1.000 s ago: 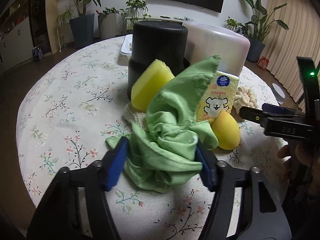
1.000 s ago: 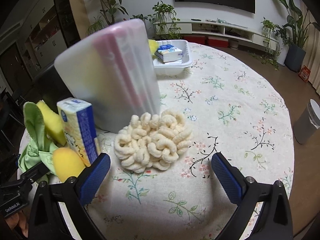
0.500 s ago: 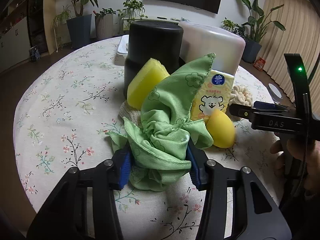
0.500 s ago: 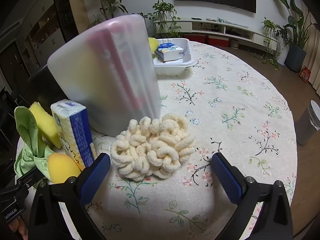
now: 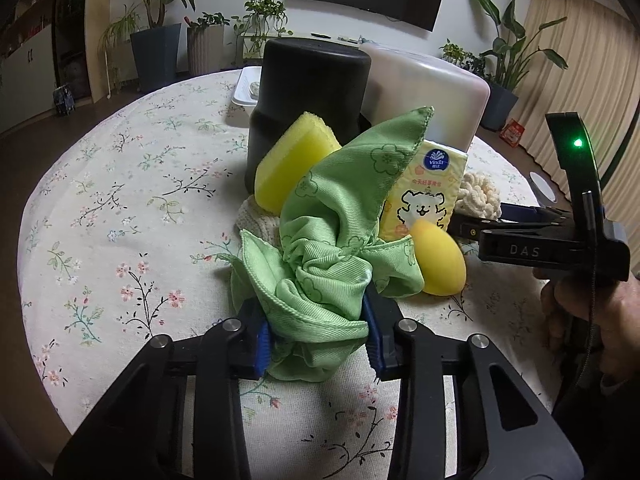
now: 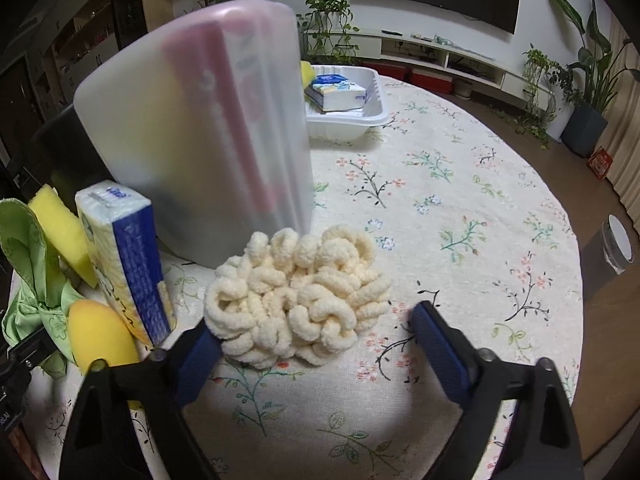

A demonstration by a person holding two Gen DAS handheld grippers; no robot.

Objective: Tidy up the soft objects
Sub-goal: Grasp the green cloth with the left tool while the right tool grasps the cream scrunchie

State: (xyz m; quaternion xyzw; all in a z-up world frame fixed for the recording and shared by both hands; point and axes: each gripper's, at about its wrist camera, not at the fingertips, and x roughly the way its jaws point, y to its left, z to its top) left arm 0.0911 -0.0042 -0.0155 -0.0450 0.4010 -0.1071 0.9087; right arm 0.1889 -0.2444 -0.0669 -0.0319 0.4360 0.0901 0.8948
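Right wrist: round floral tablecloth [image 6: 460, 208], potted plants [image 6: 576, 92] behind.

Cloth [image 5: 328, 240] lies before sponge [image 5: 292, 160], beside tissues [image 5: 428, 188].

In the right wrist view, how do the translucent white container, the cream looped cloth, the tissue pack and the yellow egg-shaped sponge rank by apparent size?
1. Translucent white container, clearly largest.
2. Cream looped cloth.
3. Tissue pack; it is seen obliquely, so its place against the cloth is uncertain.
4. Yellow egg-shaped sponge, smallest, partly hidden by the claw.
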